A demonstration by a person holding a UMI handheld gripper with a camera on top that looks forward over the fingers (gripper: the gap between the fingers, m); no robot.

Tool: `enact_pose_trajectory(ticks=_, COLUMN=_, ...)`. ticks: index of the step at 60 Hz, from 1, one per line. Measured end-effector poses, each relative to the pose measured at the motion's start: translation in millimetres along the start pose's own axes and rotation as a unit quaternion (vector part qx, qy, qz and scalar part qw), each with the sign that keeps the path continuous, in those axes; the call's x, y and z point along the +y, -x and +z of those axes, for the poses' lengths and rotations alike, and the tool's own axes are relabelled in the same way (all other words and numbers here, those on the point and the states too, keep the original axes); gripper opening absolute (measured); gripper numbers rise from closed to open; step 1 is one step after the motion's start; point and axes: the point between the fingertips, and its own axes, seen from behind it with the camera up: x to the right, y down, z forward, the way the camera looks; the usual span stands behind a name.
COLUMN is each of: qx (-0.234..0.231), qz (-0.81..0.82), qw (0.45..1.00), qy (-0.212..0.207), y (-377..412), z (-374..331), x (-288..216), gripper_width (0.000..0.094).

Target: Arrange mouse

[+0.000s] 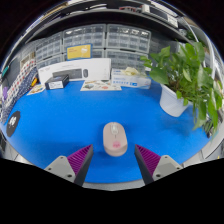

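A pale beige mouse [115,138] lies on the blue mat [60,120], its long side pointing away from me. It sits between my two fingers with a clear gap at each side. My gripper [114,158] is open, its purple pads [81,158] spread either side of the mouse's near end. Nothing is held.
A potted green plant [190,75] in a white pot stands at the right. A white box [75,72], a small black device [57,82], papers [100,86] and a carton [130,78] line the mat's far edge. A dark round object [13,123] lies at the left. Drawer cabinets [110,40] stand behind.
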Motion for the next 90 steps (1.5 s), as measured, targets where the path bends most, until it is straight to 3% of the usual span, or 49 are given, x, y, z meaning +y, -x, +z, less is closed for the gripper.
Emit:
enact_pose_trajectory(ticks=8, qx=-0.005, qz=0.003, qw=1.000, qy=0.003, y=-9, z=28, x=-19, gripper_width=0.0786)
enact_pose_trajectory(ticks=15, qx=-0.019, qz=0.013, qw=1.000, qy=0.020, y=-7, z=43, x=-19, gripper_width=0.0672)
enact_pose_trajectory(ticks=16, qx=-0.028, qz=0.014, qw=0.999, qy=0.018, y=-6, z=46, x=-21, gripper_width=0.0604)
enact_pose_trajectory(ticks=20, qx=-0.039, qz=0.014, qw=0.999, qy=0.013, y=-1, z=48, x=-22, gripper_width=0.0471)
enact_pose_trajectory(ticks=37, qx=-0.022, qz=0.007, qw=0.999, qy=0.023, y=-2, z=48, x=-20, gripper_width=0.0324)
enact_pose_trajectory(ticks=54, qx=0.026, qz=0.009, qw=0.999, qy=0.036, y=-1, z=40, x=-26, gripper_width=0.0321)
enact_pose_trajectory(ticks=66, qx=0.082, qz=0.013, qw=0.996, qy=-0.042, y=36, z=-26, x=-110, gripper_width=0.0322)
enact_pose_trajectory(ticks=76, qx=0.102, qz=0.025, qw=0.988, qy=-0.113, y=107, z=-105, x=-186, gripper_width=0.0322)
enact_pose_trajectory(ticks=90, qx=0.046, qz=0.027, qw=0.984, qy=-0.169, y=258, z=-163, x=-252, gripper_width=0.0322)
